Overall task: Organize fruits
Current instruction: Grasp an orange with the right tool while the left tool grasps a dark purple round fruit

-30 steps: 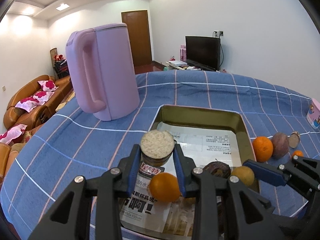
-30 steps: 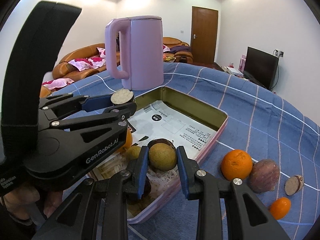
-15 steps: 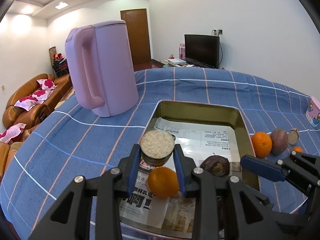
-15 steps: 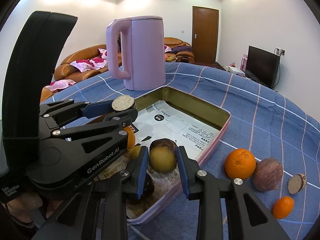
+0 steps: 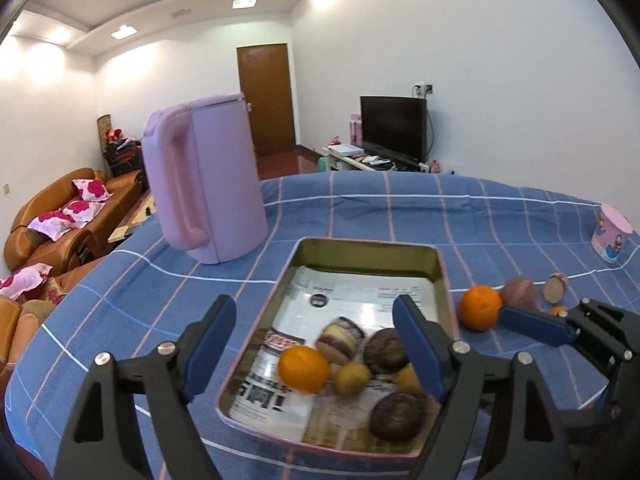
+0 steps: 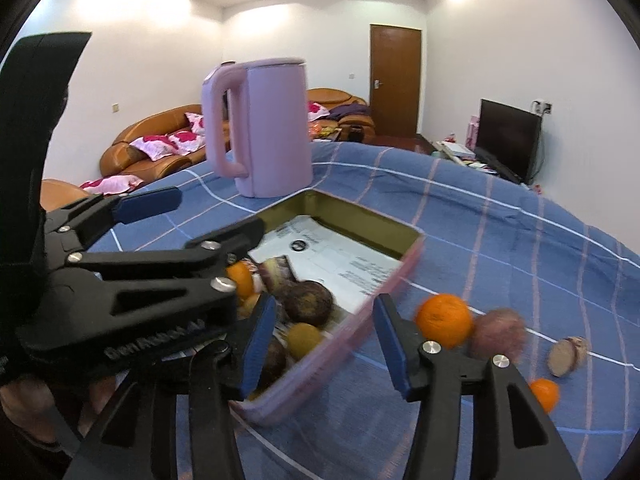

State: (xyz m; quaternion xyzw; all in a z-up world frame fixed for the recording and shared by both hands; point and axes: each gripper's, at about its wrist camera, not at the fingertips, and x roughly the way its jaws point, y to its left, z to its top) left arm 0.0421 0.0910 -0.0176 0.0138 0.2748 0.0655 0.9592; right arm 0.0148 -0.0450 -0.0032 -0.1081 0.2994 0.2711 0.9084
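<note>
Both of my grippers hang over the near end of the tray (image 5: pixel 362 246), and both have just been opening. The left gripper (image 5: pixel 316 344) stands wide apart with nothing between its pads; the cut piece with a purple rim (image 5: pixel 340 340) lies blurred on the paper lining below it, beside an orange (image 5: pixel 303 368). The right gripper (image 6: pixel 326 344) is parted too and holds nothing; a yellow-brown fruit (image 6: pixel 305 338) sits in the tray just under its gap.

Progress, as I judge it: roughly half done. In the tray I count the orange, the cut piece, two small yellowish fruits and two dark round ones (image 5: pixel 386 350). Left on the blue checked cloth (image 5: pixel 500 216), to the right of the tray and well apart from both grippers, are a large orange (image 6: pixel 444 320), a reddish-purple tuber (image 6: pixel 498 332) touching it, a cut slice (image 6: pixel 568 356) and a small orange (image 6: pixel 544 394).

Hard to read: the right view is smeared by motion around the tray wall and the loose fruit. The left gripper's frame covers the tray's near left corner in that view, and my own fingers hide part of the pile. I cannot tell whether the dark round items are fruit or something else. A pink kettle (image 5: pixel 204 184) stands beyond the tray.
</note>
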